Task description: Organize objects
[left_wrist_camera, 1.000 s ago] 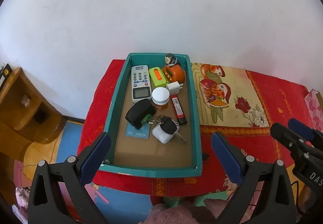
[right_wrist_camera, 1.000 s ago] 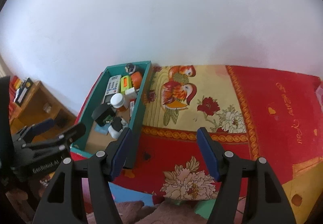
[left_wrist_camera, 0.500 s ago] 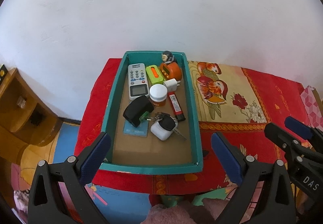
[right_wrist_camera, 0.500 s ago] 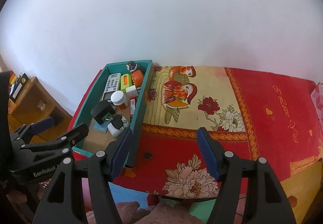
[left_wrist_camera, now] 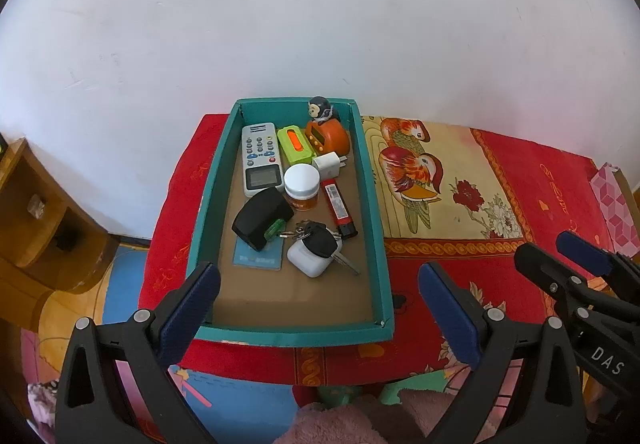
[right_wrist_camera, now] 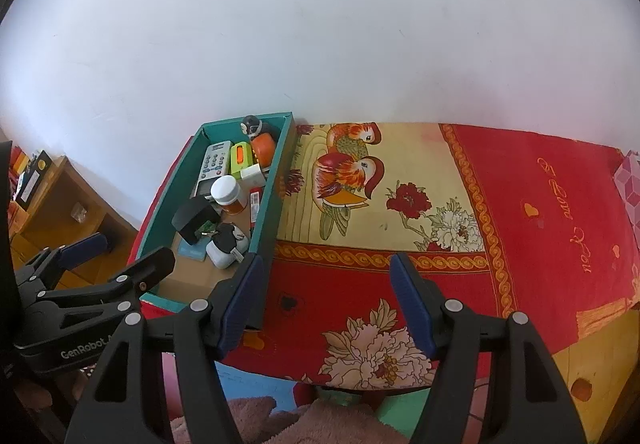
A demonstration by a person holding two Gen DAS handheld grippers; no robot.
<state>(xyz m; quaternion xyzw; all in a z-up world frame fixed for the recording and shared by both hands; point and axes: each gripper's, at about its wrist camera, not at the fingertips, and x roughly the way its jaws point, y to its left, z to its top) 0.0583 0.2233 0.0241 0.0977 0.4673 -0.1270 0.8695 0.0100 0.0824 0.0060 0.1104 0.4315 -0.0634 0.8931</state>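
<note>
Left gripper [left_wrist_camera: 319,304] nearest, jaws spread wide, nothing between the pads. Hovering above the near end of the box [left_wrist_camera: 381,228], blue pads framing its front corners without touching. Right gripper [right_wrist_camera: 327,302] alongside, jaws likewise parted and empty, left pad lined up over the box's near right corner, right pad over bare cloth [right_wrist_camera: 520,212].

Inside the box, near end bare cardboard. Then a white case [left_wrist_camera: 308,260] with black key fob and keys [left_wrist_camera: 320,240] lying on it, a blue card [left_wrist_camera: 257,259] to the left, partly under a black pouch [left_wrist_camera: 262,213]. Beside these, a red lighter [left_wrist_camera: 339,208] along the right wall. Farther in, a white-lidded jar [left_wrist_camera: 302,186] standing upright, touching the remote [left_wrist_camera: 261,156] on its left. A white charger [left_wrist_camera: 328,163] just past the jar. At the far end, a green case [left_wrist_camera: 295,144], an orange clock [left_wrist_camera: 329,133] and a small figurine [left_wrist_camera: 320,110] against the back wall.

All contents well ahead of both sets of pads, none within reach of the jaws. Box on the left part of the red cloth; duck pattern [right_wrist_camera: 348,168] to its right. White wall behind.
</note>
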